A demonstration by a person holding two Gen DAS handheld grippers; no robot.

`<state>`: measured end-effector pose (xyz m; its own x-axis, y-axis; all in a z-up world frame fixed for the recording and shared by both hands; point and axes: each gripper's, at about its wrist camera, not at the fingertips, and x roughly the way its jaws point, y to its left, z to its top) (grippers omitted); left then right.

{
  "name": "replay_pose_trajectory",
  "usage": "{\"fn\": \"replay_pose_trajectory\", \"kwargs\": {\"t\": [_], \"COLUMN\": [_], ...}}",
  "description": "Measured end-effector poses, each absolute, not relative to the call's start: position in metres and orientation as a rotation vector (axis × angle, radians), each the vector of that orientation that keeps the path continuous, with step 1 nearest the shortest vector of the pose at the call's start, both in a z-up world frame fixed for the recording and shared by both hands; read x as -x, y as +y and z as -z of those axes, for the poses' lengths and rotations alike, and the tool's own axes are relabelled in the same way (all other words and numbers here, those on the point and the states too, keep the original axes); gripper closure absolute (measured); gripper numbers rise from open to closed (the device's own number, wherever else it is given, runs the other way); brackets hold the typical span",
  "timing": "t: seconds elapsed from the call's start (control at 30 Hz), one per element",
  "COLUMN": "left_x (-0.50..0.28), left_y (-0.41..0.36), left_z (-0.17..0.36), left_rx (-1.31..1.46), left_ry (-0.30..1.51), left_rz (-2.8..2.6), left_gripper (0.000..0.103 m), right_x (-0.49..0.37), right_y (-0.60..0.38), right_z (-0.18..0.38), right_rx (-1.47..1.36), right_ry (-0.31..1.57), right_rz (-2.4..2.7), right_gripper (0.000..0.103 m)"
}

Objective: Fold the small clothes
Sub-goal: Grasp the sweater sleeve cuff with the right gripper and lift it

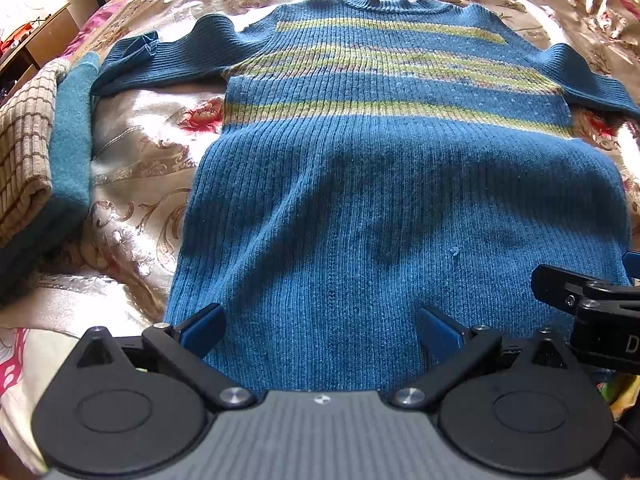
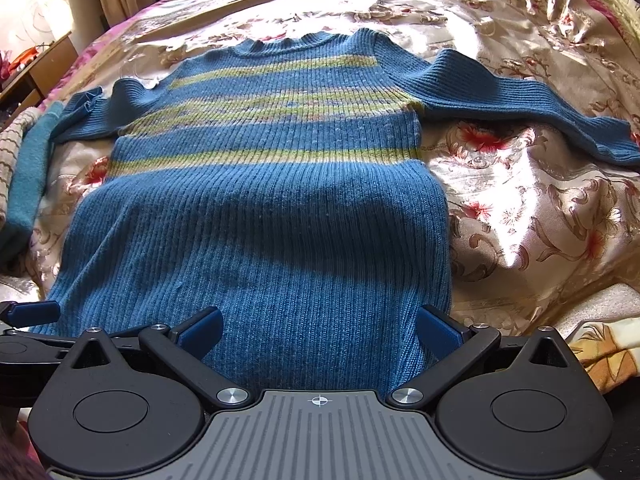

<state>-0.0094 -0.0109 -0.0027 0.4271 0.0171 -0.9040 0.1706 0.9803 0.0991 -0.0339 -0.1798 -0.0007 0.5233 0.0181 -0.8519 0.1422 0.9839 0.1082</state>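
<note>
A blue ribbed sweater [image 1: 380,200] with yellow-green stripes lies flat on a floral bedspread, neck far from me, both sleeves spread out. It also shows in the right wrist view [image 2: 260,220]. My left gripper [image 1: 320,332] is open and empty over the sweater's bottom hem, toward its left side. My right gripper [image 2: 320,332] is open and empty over the hem, toward its right side. The right gripper's finger also shows at the right edge of the left wrist view [image 1: 560,284]. The left gripper's finger shows at the left edge of the right wrist view [image 2: 32,314].
A stack of folded clothes, a tan checked piece [image 1: 24,152] on a teal one [image 1: 72,132], lies left of the sweater. The shiny floral bedspread [image 2: 540,220] is wrinkled to the right. A wooden desk [image 1: 36,40] stands beyond the bed at far left.
</note>
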Motion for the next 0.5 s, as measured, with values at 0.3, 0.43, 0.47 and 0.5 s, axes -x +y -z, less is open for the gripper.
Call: {"fn": "replay_pose_trajectory", "kwargs": {"t": [0.3,0.43,0.47,0.5], "left_x": [-0.015,-0.039,-0.045,-0.050], "left_y": [-0.032,-0.055,-0.063,-0.070], "left_z": [-0.030,-0.045,-0.047,-0.049], "left_rx": [-0.204,-0.199,-0.198,-0.198], "left_ry": [1.000,0.945,0.936,0.929], "left_rz": [0.175,0.237,0.253,0.270], "left_gripper": [0.000,0.000,0.000,0.000], "right_x": [0.029,0.021,0.019,0.017], "right_y": [-0.213,-0.258,-0.274,-0.288], "right_z": [-0.017,-0.027,-0.029,-0.029], "right_rx": [-0.263,-0.330,-0.354,-0.379], "right_ry": [0.907,0.848,0.833,0.821], "right_rz": [0.116,0.211,0.242,0.273], "right_gripper": [0.002,0.006,0.008,0.009]}}
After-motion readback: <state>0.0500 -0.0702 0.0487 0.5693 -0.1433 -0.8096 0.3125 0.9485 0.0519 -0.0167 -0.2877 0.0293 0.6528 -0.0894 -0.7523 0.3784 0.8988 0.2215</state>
